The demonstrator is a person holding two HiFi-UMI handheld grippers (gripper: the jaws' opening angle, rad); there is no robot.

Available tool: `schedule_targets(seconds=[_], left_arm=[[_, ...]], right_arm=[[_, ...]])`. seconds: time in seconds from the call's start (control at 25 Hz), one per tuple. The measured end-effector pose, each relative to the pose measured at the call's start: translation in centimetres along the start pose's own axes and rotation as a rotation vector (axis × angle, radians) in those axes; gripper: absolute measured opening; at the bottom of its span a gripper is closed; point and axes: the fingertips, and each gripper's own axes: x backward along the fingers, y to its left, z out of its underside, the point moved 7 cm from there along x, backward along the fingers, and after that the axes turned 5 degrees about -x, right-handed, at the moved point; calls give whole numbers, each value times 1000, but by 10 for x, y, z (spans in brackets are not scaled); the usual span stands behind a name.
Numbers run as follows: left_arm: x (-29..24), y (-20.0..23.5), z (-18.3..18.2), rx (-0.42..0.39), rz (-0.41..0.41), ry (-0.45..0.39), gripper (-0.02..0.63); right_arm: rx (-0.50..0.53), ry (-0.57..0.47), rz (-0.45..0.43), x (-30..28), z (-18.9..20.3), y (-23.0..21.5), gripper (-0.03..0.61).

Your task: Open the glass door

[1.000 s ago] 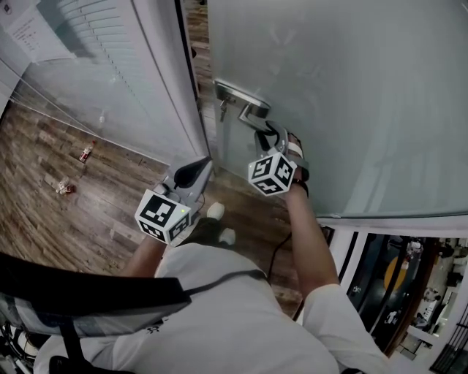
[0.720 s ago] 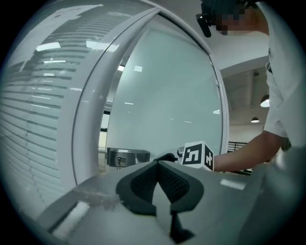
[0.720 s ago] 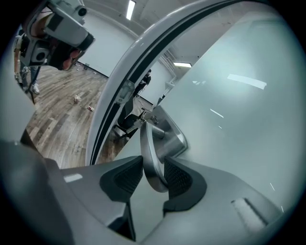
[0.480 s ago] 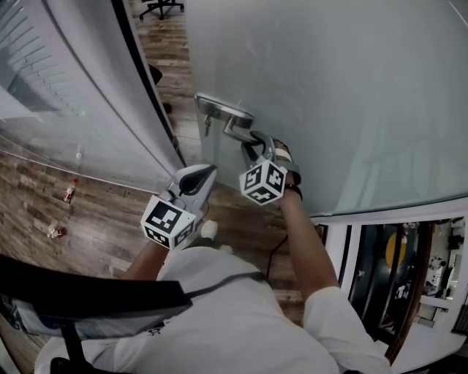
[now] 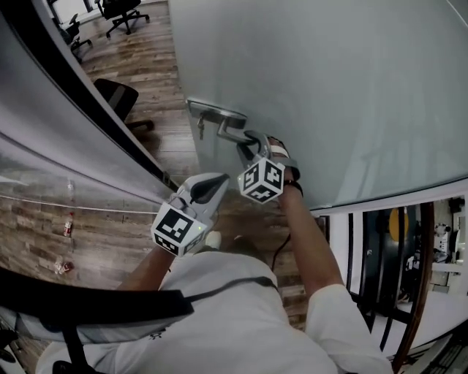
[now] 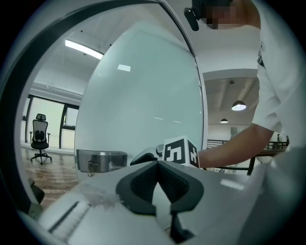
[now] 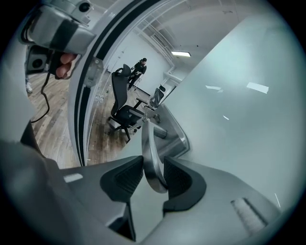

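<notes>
Right arm [image 5: 307, 226] outstretched, right gripper [image 5: 252, 148] tilted down, fingers [image 7: 179, 179] clenched on the door handle [image 7: 149, 143] lying between them; left gripper [image 5: 218, 180] closed, empty.

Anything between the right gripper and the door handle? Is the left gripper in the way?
Nothing visible stands in the way. The silver metal lever handle of the frosted glass door sits between the jaws of the right gripper, with the pads against it. The left gripper, jaws together and empty, hangs beside it, clear of the lever.

Office interior, marked by black swivel chairs [image 5: 117, 9] on a wood-plank floor [image 5: 150, 66], a frosted glass door [image 5: 329, 88], a glazed partition [image 5: 44, 146] and a strip ceiling light [image 6: 83, 49].
</notes>
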Motion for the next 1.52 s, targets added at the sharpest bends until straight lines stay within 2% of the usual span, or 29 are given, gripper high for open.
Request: schedule_targets(seconds=[0.16,0.28,0.6,1.28,1.52], left_arm=[[-17,-3,-1,-6,60,12,5],[-34,4,0,4,64,14,5],[-81,48,-3,17,-9,21,5],[-193,145,-14,57,-244,40,5],[-223,164,-16,57,-251,41,5]], right_arm=[[1,14,5,-12,2,-15,137],[4,13,9,-23,6,-29,135],[8,11,4,-58,13,-66,129],[49,25,-19,-145,45,-163,91],[12,58,22,-170,60,-191,89]])
